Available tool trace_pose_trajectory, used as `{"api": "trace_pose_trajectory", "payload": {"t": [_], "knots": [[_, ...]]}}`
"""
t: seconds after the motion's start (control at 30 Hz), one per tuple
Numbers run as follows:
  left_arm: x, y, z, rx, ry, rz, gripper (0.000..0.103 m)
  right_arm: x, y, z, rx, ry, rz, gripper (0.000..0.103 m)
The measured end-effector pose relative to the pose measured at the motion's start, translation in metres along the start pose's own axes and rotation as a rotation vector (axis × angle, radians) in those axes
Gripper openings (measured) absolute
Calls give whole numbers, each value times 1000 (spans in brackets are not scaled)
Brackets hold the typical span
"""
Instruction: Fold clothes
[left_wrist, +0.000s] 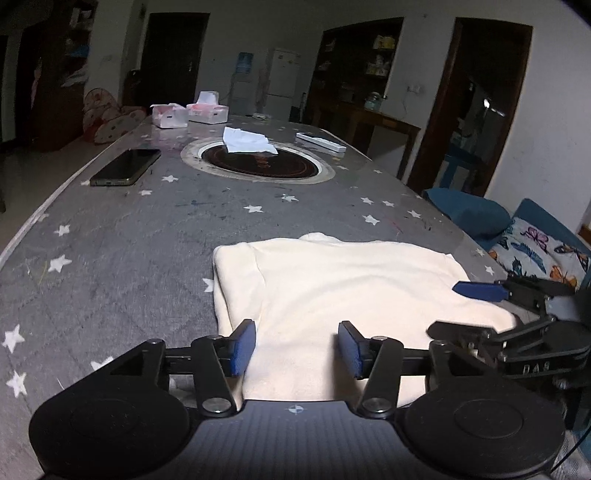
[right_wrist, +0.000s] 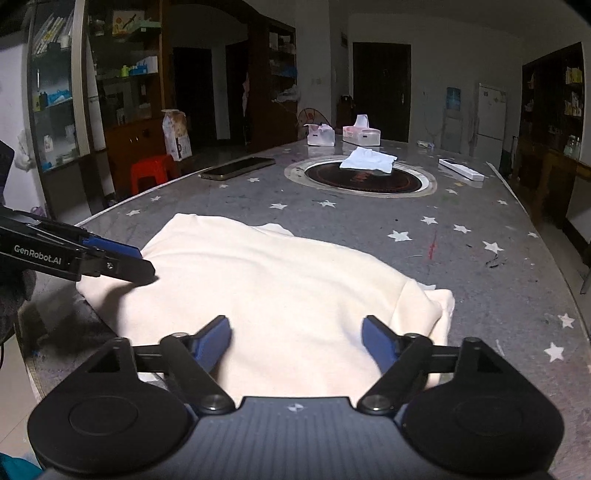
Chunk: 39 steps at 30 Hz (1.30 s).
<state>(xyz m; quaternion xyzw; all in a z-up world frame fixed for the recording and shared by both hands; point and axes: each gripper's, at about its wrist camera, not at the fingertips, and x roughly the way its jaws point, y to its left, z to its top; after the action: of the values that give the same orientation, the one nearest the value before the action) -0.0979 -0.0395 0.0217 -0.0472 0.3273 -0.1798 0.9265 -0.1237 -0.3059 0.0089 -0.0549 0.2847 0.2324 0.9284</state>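
A cream garment (left_wrist: 332, 288) lies folded on the grey star-print table (left_wrist: 110, 240). My left gripper (left_wrist: 297, 347) hovers over the garment's near edge, its blue pads (left_wrist: 243, 347) apart and gripping nothing. In the right wrist view the same garment (right_wrist: 277, 288) spreads out under my right gripper (right_wrist: 297, 339), whose jaws stand wide with only flat cloth below them. Each gripper shows in the other's view: the right gripper (left_wrist: 445, 308) at the garment's right edge, the left gripper (right_wrist: 147, 263) at its left corner.
A phone (left_wrist: 125, 166) lies at the table's left edge. A white tissue (left_wrist: 247, 140) rests on the round hotplate (left_wrist: 258, 162) at mid-table. Two tissue boxes (left_wrist: 192, 112) and a white bar (left_wrist: 321, 142) sit at the far end. A butterfly cushion (left_wrist: 535, 254) is beyond the right edge.
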Motion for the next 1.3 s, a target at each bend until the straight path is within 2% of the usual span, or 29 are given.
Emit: {"api": "trace_pose_trajectory", "payload": {"t": [0.2,0.27,0.5,0.6,0.63,0.77,1.3], "knots": [[-1,-2,1,-26,-1,-2,64,2,0,1,7,-3,20,94],[-1,-3,1,-31,2,0,74,1,0,1,8,-4,22,103],[0,-1,-2,-56,8,17,80,1,-2,-1,37,-3,18,103],[0,-3,-2,-57,6,20,89,1,-3,-1,41,-2,17,103],[0,-3,-2,-57,7,28,95,1,-3,-1,42,-1,17,103],[2,-2,-2,-77,25,50,103,1,-2,-1,44,3,16,103],[5,-2,-3,-123,55,96,103,3,-1,-2,39,8,1,103]]}}
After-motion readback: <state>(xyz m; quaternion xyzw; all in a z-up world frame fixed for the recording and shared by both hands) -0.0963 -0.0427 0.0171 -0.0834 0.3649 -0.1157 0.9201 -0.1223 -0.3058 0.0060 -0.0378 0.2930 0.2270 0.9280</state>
